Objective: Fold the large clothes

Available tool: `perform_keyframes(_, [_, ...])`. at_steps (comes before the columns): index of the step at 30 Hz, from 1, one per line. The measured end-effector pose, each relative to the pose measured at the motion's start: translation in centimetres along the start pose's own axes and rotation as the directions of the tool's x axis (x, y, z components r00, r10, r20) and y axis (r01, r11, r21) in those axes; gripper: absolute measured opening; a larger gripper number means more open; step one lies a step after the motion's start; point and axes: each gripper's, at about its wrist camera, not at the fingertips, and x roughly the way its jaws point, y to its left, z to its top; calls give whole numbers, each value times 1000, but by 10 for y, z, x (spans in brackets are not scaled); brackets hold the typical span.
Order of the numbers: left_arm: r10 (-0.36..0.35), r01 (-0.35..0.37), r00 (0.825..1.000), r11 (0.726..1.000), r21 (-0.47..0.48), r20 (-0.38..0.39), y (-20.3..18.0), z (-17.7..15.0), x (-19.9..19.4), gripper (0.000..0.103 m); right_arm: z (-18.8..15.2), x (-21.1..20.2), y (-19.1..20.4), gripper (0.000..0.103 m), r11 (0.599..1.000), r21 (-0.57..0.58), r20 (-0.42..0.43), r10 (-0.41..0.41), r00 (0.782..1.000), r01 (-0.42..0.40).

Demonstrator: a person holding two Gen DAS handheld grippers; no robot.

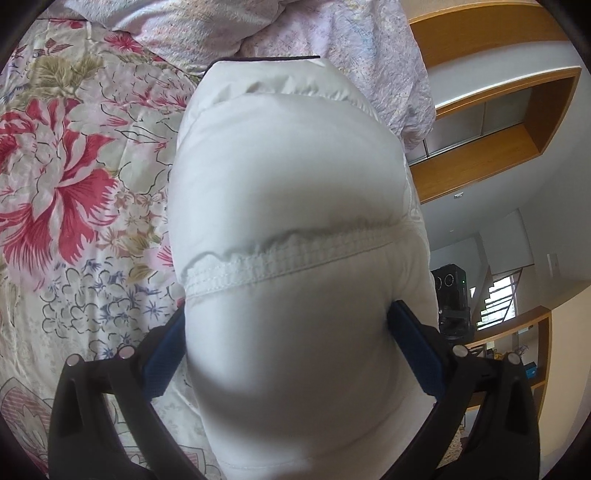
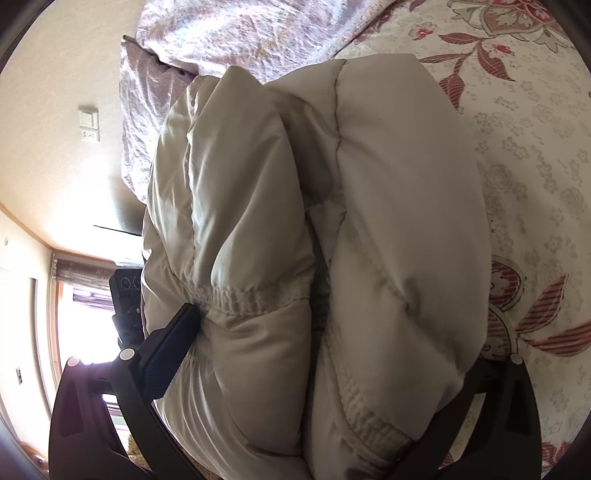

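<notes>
Puffer jacket [image 1: 288,229], off-white quilted shell with stitched baffle seams, lies bunched over the floral bedspread [image 1: 74,177], its far end toward the crumpled lilac duvet [image 1: 280,29] at the head of the bed. Handling estimate: light for its bulk, very soft and springy; padding compresses under the pads and should rebound when let go, so folds will likely not stay flat without pressing. The shell looks smooth and probably slippery, so a shallow pinch may slide off. Best purchase judged to be along a stitched seam or the elastic hem [image 1: 291,254], where the fabric is thin and ridged rather than on a puffed baffle. Left gripper [image 1: 284,339]: jaws spread fairly wide, blue pads [image 1: 413,350] pressed into both sides of a thick roll of jacket just behind the gathered seam; it holds the garment. Right gripper [image 2: 314,350]: in the right wrist view two padded layers [image 2: 406,206] sit side by side between the fingers, suggesting the jacket is already doubled over there. Left finger pad [image 2: 166,354] visibly touches the fabric beside a gathered seam; the other finger is buried under the padding, contact not visible but the grasp appears closed on the bundle, jaws again wide. Wall shelving [image 1: 491,122] visible beyond the bed.
</notes>
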Motion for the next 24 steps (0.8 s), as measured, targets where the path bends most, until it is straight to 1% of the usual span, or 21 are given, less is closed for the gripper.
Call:
perform_keyframes(2, [0, 0, 1000, 1000, 21, 6, 0, 0, 0, 100, -1, 2, 3, 102, 1000, -18, 3, 1, 1000, -1])
perform_keyframes(8, [-13, 13, 1000, 1000, 19, 20, -1, 0, 4, 99, -7, 5, 6, 102, 1000, -31, 27, 8, 1000, -7])
perform_keyframes(9, [-18, 18, 1000, 1000, 21, 26, -1, -1, 3, 96, -8, 4, 5, 102, 999, -31, 29, 14, 999, -13])
perform_keyframes(10, [-23, 22, 999, 999, 31, 32, -4, -3, 1, 90, -10, 4, 7, 100, 999, -35, 33, 24, 999, -23])
perform_keyframes(12, [-42, 38, 998, 997, 65, 46, -9, -6, -9, 82, -16, 4, 16, 97, 998, -46, 45, 48, 998, -46])
perform_keyframes(14, [-62, 55, 995, 994, 95, 73, -14, -5, -23, 81, -19, 8, 28, 90, 996, -56, 39, 66, 997, -64])
perform_keyframes(15, [-69, 60, 994, 993, 104, 88, -15, -4, -29, 80, -17, 10, 33, 88, 995, -56, 39, 80, 996, -78])
perform_keyframes(17, [-80, 65, 989, 991, 119, 125, -15, 2, -44, 80, -11, 16, 46, 85, 992, -75, 41, 106, 993, -103])
perform_keyframes(19, [-87, 68, 983, 991, 116, 162, -9, 8, -59, 80, 0, 25, 60, 85, 988, -101, 41, 123, 992, -118])
perform_keyframes(24, [-53, 36, 968, 997, 75, 247, 16, 24, -89, 80, 39, 59, 97, 85, 983, -148, 10, 115, 993, -112])
